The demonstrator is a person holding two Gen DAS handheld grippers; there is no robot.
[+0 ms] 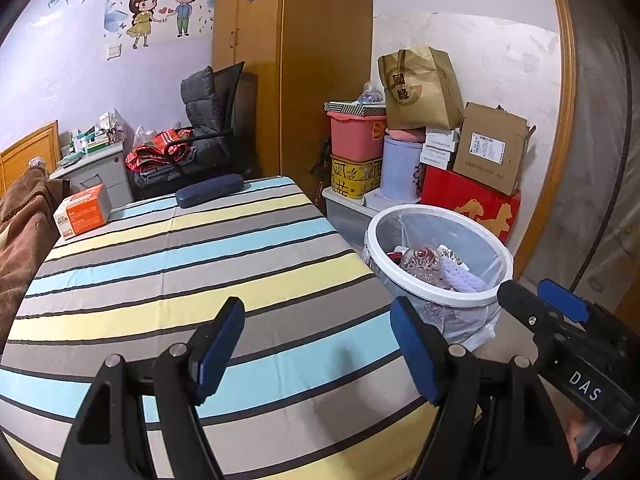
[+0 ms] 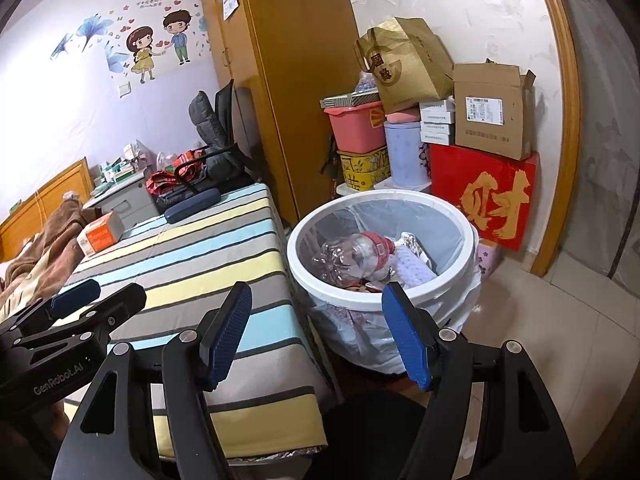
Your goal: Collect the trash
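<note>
Honestly, both my grippers, left gripper (image 1: 316, 344) and right gripper (image 2: 316, 332), hang with fingers apart, holding nothing. Trash like the plastic bottle (image 2: 352, 256) sits in the white bin (image 2: 464, 216) right of the striped table (image 1: 180, 264). Risk: I might grab the far orange box (image 1: 82, 210) or glasses case (image 1: 209, 195), which may not be trash.

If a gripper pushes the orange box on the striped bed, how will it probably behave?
The orange box looks like thin cardboard, so probably light and easy to dent. It lies flat on its broad face, so it should slide rather than tip. The soft striped sheet may drag or wrinkle under it.
</note>
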